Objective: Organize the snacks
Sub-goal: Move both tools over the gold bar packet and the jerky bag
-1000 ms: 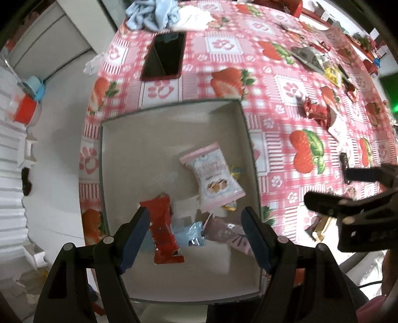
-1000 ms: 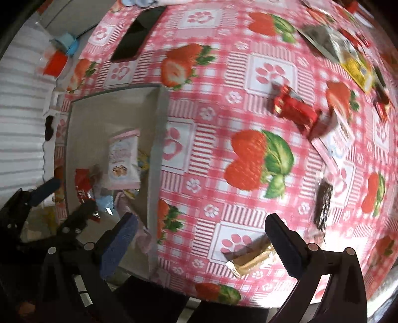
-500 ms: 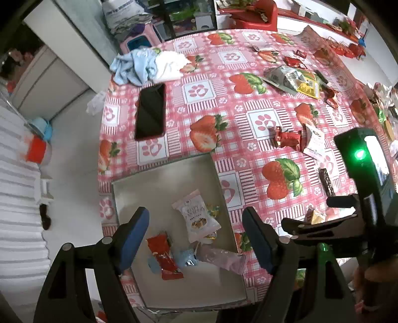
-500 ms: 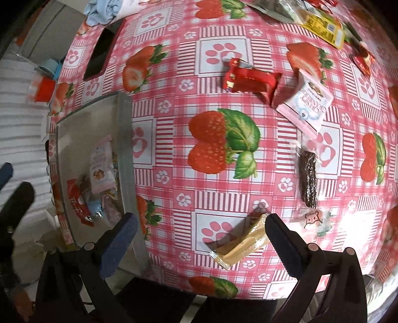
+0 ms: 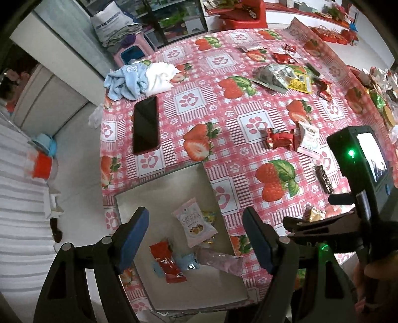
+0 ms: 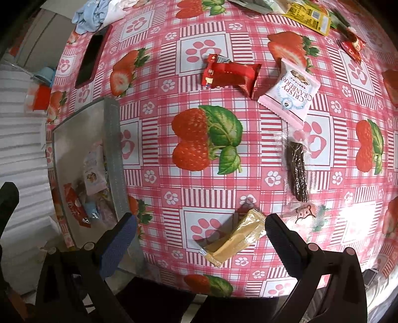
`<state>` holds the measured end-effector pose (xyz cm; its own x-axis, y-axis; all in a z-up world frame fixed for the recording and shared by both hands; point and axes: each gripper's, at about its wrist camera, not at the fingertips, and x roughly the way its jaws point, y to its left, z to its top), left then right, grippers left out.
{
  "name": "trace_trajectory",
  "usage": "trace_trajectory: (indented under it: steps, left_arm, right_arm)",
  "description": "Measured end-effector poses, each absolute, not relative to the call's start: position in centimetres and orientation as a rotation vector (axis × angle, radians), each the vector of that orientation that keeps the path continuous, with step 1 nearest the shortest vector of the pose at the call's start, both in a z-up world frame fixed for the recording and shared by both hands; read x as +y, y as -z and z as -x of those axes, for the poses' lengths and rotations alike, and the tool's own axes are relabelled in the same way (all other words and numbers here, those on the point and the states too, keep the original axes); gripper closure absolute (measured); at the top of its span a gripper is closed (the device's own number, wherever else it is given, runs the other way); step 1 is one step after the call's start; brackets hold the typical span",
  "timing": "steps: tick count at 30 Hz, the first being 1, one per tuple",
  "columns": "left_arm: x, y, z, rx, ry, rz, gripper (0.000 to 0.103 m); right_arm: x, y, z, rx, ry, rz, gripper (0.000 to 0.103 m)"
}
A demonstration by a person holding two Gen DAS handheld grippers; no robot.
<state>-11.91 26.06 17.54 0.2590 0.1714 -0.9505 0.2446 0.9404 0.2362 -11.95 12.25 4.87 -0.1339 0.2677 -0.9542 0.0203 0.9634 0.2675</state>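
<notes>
left wrist view: i have my left gripper (image 5: 195, 237) hanging above the tray (image 5: 159, 193), fingers spread wide and holding nothing. the tray sits at the near edge of the table (image 5: 223, 116), on the pink strawberry cloth. inside it i see a pink packet (image 5: 194, 222), a red wrapper (image 5: 168, 261) nearer me, a small blue wrapper (image 5: 185, 261) just beside the red one, and a pale pink wrapper (image 5: 221, 258) lying against the tray's right wall. a phone (image 5: 146, 124) lies face up beyond the tray, and a heap of towels (image 5: 139, 79) lies past the phone.

in the right wrist view my right gripper (image 6: 199, 233) is also spread wide, empty, low over the cloth to the right of the tray. a gold bar (image 6: 233, 238) lies between its fingers, close to the right finger; i cannot tell whether it touches. further out are a dark bar (image 6: 296, 171) in clear wrap, a pink cranberry packet (image 6: 292, 93) whose corner overlaps the dark bar's wrap, and a red pack (image 6: 231, 74) just beside the packet. a yellow sachet (image 6: 309, 13) lies near the far edge.
</notes>
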Motion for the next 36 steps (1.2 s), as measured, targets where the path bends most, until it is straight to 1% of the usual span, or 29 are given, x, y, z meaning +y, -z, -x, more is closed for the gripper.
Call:
trace_trajectory:
  steps: [4,8,12,15,24,36]
  left_arm:
    - [24.5,-17.9,12.7,1.311,0.113,-0.410,0.022]
    - [22.7,-17.9,13.7,1.308,0.195,-0.473,0.022]
    - [21.7,-18.1,14.0,1.307,0.235,-0.500,0.022]
    - [21.1,-18.4,14.1,1.313,0.270,-0.505,0.022]
    - [17.9,-19.3,16.5,1.289,0.401,-0.619,0.022]
    - [17.8,-19.1,16.4,1.299,0.412,-0.614,0.021]
  right_arm:
    - [11.2,-5.5,11.1,1.660,-0.182,-0.251,0.000]
    - [9.0,-8.2,9.1,1.517,-0.127,-0.331,0.000]
    - [8.9,-11.3,7.9,1.375,-0.124,-0.260,0.000]
    - [9.8,-11.8,7.1,1.368,-0.122,-0.209,0.000]
    - [11.6,-13.4,4.3,1.328,-0.201,-0.243,0.000]
    - [13.8,-16.4,3.6,1.236,-0.372,-0.332,0.000]
